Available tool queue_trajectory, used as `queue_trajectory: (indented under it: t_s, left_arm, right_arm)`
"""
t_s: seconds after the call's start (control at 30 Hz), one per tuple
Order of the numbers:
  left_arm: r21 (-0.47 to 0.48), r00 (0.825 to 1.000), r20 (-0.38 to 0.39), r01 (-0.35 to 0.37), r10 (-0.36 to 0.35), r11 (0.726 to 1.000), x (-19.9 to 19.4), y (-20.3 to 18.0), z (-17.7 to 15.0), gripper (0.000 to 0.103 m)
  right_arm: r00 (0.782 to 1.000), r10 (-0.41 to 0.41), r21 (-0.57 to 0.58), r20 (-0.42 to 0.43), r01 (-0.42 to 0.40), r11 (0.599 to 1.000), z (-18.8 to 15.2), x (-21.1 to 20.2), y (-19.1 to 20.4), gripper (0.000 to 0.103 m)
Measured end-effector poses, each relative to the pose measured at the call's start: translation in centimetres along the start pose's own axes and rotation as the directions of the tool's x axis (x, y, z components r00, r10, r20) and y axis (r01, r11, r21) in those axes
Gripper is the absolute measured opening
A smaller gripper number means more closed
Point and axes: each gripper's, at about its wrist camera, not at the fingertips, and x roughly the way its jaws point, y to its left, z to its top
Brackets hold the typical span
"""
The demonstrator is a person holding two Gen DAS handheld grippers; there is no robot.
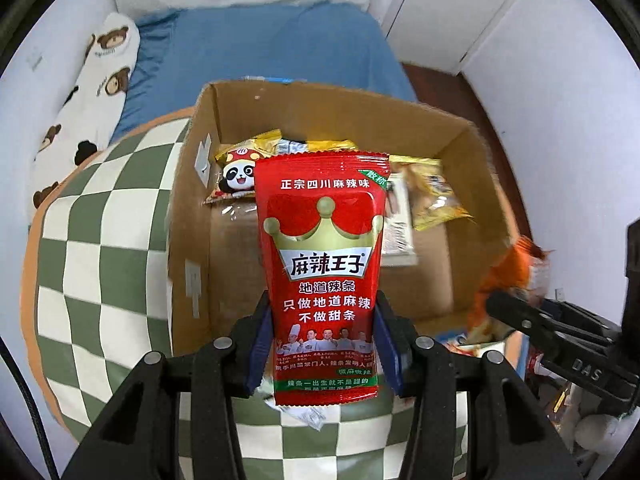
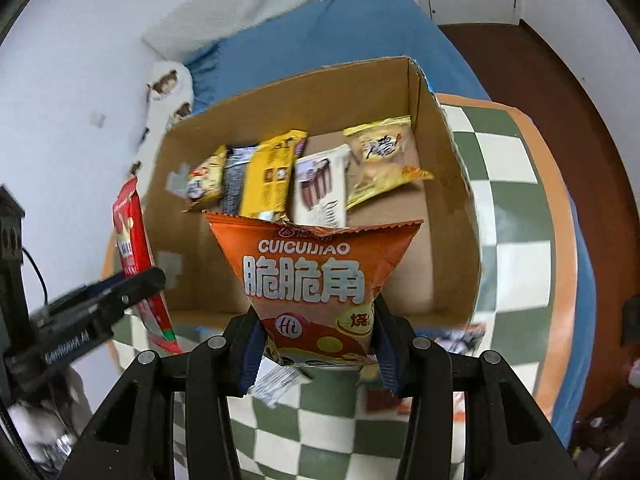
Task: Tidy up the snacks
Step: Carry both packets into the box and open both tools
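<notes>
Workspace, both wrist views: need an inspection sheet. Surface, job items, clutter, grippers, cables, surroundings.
Surface: green-and-white checked cushion with orange edge, on a blue bedsheet.
Job's things: open brown cardboard box holding a yellow snack bag, a white wafer packet and a panda-print packet.
Clutter: loose small white wrapper on the cushion.
Grippers: left hand-held gripper shut on a red crown-print spicy-strip pouch; right hand-held gripper shut on an orange crisp bag. Both held in front of the box.
Cables: black cable at the left edge.
Surroundings: bear-print pillow, white wall, white doors, dark wooden floor.
</notes>
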Motion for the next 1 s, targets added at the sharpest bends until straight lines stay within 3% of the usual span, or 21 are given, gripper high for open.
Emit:
queue_trajectory:
  t_s: [0.2, 0.43, 0.5, 0.53, 0.57, 0.77, 1.0]
  left_arm:
    - [-0.023, 0.991, -0.117, -0.071, 0.068, 0.997, 5.7, 1.8, 3.2, 0.044]
    - [-0.03, 0.971, -0.214, -0.113, 0.104, 0.993, 9.6, 2.5, 3.6, 0.046]
    - [-0.036, 0.97, -0.221, -0.108, 0.098, 0.993, 10.1, 2.6, 3.5, 0.05]
    - [-0.036, 0.97, -0.222, -0.106, 0.096, 0.994, 10.3, 2.6, 3.5, 0.052]
    - [-0.036, 0.971, -0.22, -0.103, 0.093, 0.994, 10.4, 2.6, 3.4, 0.053]
    - [-0.046, 0.974, -0.214, -0.079, 0.067, 0.996, 10.4, 2.4, 3.4, 0.074]
    - [-0.026, 0.982, -0.15, -0.122, 0.116, 0.992, 8.9, 1.3, 3.1, 0.077]
  right_arm:
    - [0.994, -0.06, 0.019, -0.095, 0.062, 0.998, 3.4, 4.1, -2.2, 0.05]
    - [0.973, -0.113, -0.001, -0.2, 0.115, 0.993, 4.7, 7.5, -3.7, 0.052]
    - [0.962, -0.126, -0.008, -0.243, 0.128, 0.992, 4.7, 8.6, -3.9, 0.064]
    - [0.96, -0.13, -0.016, -0.249, 0.13, 0.991, 4.7, 8.5, -3.8, 0.079]
    - [0.957, -0.138, -0.025, -0.253, 0.136, 0.99, 4.7, 8.8, -3.7, 0.087]
    - [0.953, -0.159, -0.038, -0.259, 0.154, 0.987, 4.6, 9.3, -3.5, 0.092]
    - [0.962, -0.195, -0.055, -0.19, 0.188, 0.981, 4.1, 8.1, -2.7, 0.094]
